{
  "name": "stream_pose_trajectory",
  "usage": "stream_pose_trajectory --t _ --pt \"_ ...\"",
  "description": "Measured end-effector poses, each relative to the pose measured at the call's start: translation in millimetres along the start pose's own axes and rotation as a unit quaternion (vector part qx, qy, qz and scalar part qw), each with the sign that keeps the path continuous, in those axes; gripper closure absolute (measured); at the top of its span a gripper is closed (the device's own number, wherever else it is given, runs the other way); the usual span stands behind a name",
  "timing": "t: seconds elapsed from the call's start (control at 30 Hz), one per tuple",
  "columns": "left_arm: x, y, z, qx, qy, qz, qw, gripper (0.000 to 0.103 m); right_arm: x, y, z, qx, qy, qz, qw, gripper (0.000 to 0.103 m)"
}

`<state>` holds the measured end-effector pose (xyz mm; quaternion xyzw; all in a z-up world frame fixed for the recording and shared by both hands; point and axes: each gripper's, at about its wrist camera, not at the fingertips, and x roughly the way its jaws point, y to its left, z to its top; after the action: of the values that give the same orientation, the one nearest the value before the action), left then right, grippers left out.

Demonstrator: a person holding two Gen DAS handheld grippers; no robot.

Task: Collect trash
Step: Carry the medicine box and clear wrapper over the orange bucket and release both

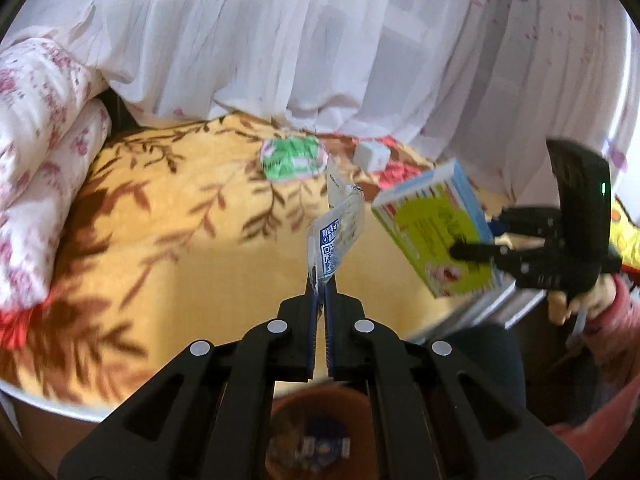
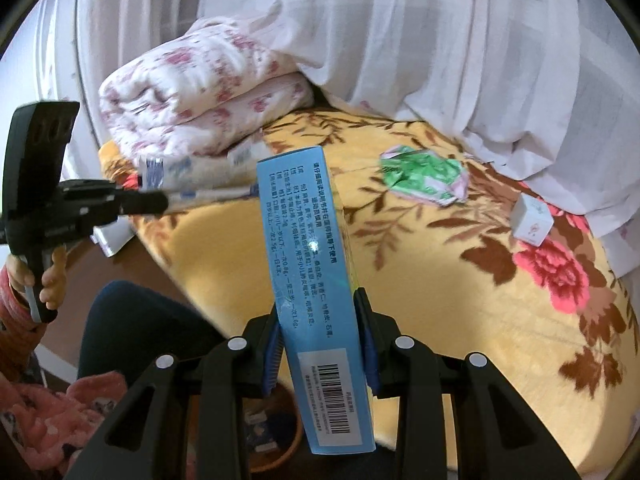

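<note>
My left gripper [image 1: 322, 284] is shut on the corner of a clear plastic wrapper [image 1: 338, 232] with blue print, which hangs above the yellow floral blanket [image 1: 200, 240]. My right gripper [image 2: 320, 312] is shut on a blue and green carton [image 2: 308, 264], held upright; the carton [image 1: 436, 232] also shows in the left wrist view. On the blanket lie a crumpled green wrapper [image 2: 424, 178] [image 1: 292, 158] and a small white box [image 2: 532, 220] [image 1: 372, 156], both apart from the grippers. A brown bin [image 1: 296, 408] [image 2: 294, 436] with scraps inside sits below both grippers.
A folded pink-flowered quilt [image 2: 200, 100] [image 1: 40, 160] lies at the bed's end. White curtain [image 1: 320, 40] hangs down onto the far side of the bed. The person's hands [image 1: 576, 304] [image 2: 44, 276], pink sleeves and dark trouser leg [image 2: 132, 320] are by the bed edge.
</note>
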<state>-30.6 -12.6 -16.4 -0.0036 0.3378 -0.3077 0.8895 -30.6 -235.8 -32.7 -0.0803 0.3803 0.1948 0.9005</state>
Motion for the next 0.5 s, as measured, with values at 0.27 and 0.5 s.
stream_pose_trajectory --t 0.27,0.5 --pt "-8 -10 -70 -0.004 0.062 -0.021 0.9978 0.1 -11 49 -40 -0.015 0.028 0.026 0.999 0.07" --pt "23 -9 -127 -0.013 0.152 -0.029 0.9878 0.1 13 73 -82 -0.004 0.081 0.058 0.995 0.07"
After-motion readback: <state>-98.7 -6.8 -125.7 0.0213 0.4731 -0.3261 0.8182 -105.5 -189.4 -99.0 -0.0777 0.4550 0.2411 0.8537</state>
